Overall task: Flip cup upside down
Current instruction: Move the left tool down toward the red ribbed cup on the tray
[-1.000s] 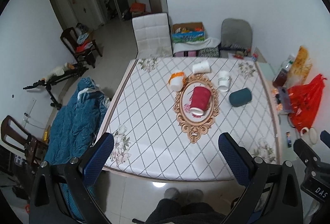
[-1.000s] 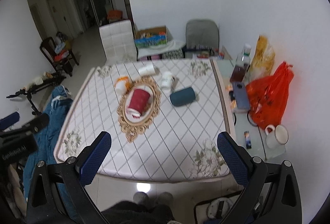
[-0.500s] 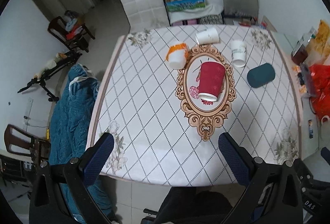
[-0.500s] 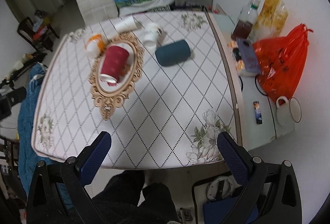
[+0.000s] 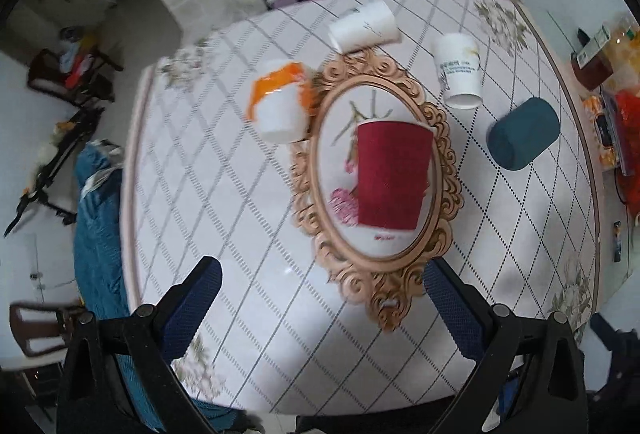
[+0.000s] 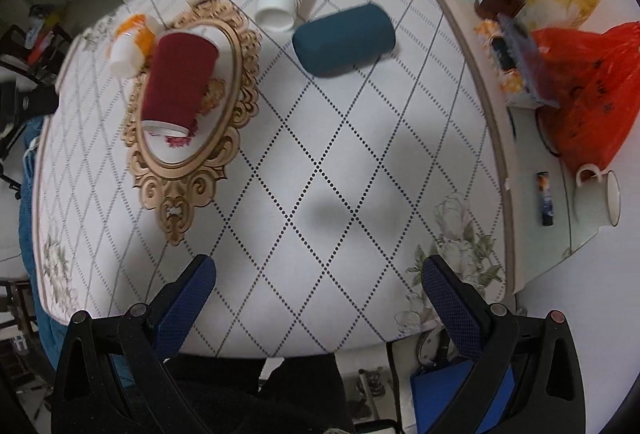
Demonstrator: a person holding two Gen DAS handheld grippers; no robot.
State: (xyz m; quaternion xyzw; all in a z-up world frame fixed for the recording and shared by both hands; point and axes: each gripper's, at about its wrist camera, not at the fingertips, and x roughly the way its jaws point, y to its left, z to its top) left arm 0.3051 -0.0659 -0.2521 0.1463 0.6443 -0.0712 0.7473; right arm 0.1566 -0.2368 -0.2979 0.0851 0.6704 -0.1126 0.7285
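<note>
Red cup [image 5: 394,176] stands on oval tray [image 5: 448,170] mid-tabletop [image 5: 224,218], axis vertical, ahead of left claw [image 5: 322,298], nearer than right claw [image 6: 318,296]; both claws wide, holding nothing.

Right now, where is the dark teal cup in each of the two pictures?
Left wrist view: the dark teal cup lies on its side at the right, right of the ornate oval tray.
Right wrist view: the cup lies upper centre.
Shared landmark: the red cup on the tray.
</note>
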